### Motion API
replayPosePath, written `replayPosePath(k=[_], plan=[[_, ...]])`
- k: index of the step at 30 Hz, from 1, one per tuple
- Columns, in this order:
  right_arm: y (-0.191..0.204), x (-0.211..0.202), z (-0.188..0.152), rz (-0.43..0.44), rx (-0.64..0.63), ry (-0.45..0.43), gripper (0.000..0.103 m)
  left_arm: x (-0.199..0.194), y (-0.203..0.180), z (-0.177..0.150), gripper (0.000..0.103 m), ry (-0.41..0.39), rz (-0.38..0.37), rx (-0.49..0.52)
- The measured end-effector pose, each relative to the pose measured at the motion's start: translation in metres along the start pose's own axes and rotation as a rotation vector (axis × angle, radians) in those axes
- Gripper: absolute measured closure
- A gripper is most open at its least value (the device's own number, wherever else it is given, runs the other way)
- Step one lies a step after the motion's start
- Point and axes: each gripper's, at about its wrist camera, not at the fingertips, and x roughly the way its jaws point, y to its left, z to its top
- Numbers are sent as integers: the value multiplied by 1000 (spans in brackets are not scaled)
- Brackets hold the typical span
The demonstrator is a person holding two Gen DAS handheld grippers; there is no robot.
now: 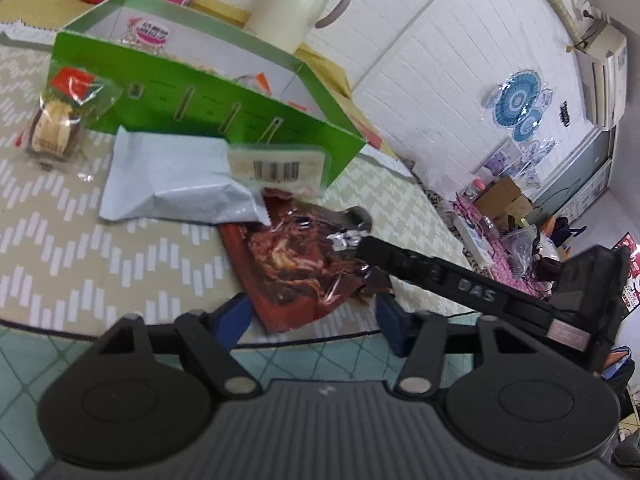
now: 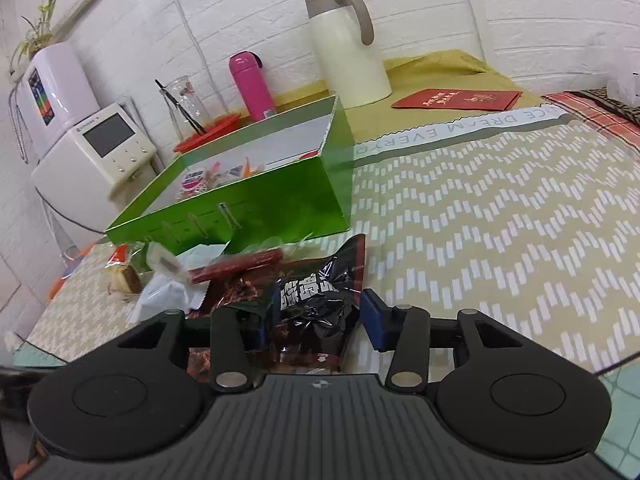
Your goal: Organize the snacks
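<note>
Two grippers sit at the near table edge, both with fingers spread. My left gripper (image 1: 312, 316) brackets the near end of a red-brown glossy foil snack packet (image 1: 296, 264) lying flat on the beige chevron-patterned tablecloth (image 1: 80, 248); I can't tell if the pads touch it. My right gripper (image 2: 316, 320) straddles a black crinkled foil snack bag (image 2: 320, 300), pads apart from it. Beyond lie a white plastic pouch (image 1: 172, 176), a clear-wrapped sandwich biscuit (image 1: 56, 128) and the open green cardboard box (image 2: 256, 200), near a cream thermos jug (image 2: 348, 60).
</note>
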Motion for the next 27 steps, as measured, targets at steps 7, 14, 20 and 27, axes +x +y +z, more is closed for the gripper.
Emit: replayPosePath(k=[7,14,20,27], plan=[[34,-39,-32,98,-80,11,36,-29,12,-17,54,-22,10,-37],[41,-50,-32,72,-144,-26,28,-44,25,-9,34,-85,55,-96],[15,-48,-30,-65,-58,-70,2,-9,26,20,34,-64,53,-83],[-8,-32,-29,-8,99,-37,2,5,21,32,60,-37,46,-34]])
